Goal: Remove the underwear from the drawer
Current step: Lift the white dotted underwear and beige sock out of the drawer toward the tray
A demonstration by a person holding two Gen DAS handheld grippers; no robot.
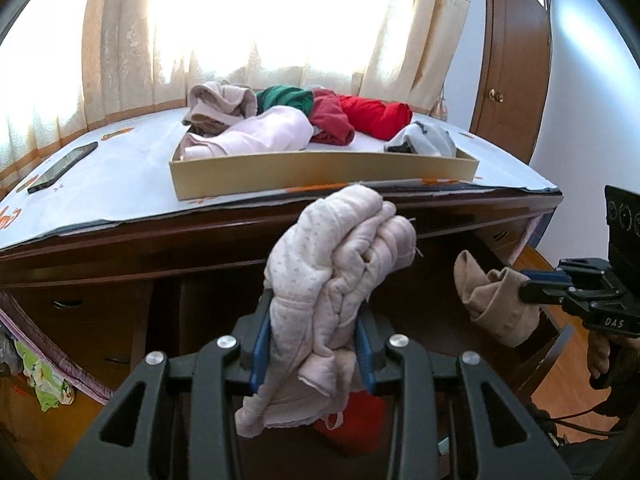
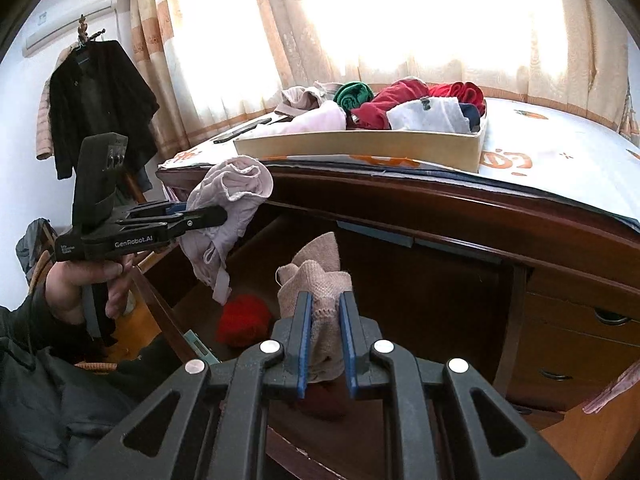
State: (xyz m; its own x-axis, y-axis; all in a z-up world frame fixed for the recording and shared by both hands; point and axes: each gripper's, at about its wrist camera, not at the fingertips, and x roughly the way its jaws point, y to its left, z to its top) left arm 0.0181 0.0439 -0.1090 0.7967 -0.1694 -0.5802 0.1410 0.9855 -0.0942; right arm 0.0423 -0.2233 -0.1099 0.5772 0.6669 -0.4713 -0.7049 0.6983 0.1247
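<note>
Two garments are held up in front of the counter [image 1: 280, 216], one in each gripper. The left gripper [image 1: 314, 344] has its jaws clamped on a pale pink dotted underwear bundle [image 1: 340, 264], whose long axis runs roughly upright, with a loose hem hanging below the jaws. The right gripper [image 2: 325, 340] has its jaws clamped on a beige knitted piece [image 2: 320, 280], also standing upright, its folded tip pointing up toward the counter's edge. Both bundles are held above the open drawer [image 2: 420, 300] below the counter.

In the drawer, one red item [image 2: 244, 320] is seen lying below the pink bundle; a darker red shape beneath the right gripper's jaws is largely hidden, and it cannot be told what it is.

On the counter, one shallow cardboard box [image 1: 320, 172] is set, filled with about seven bunched garments: beige, green, pink, two red, grey and possibly a navy one, partly masked by the box wall. One dark phone [image 1: 64, 166] lies on the counter, left of the box. The person's left hand [image 2: 92, 280] is seen on the handle; the sleeve is cut off at the frame edge.
</note>
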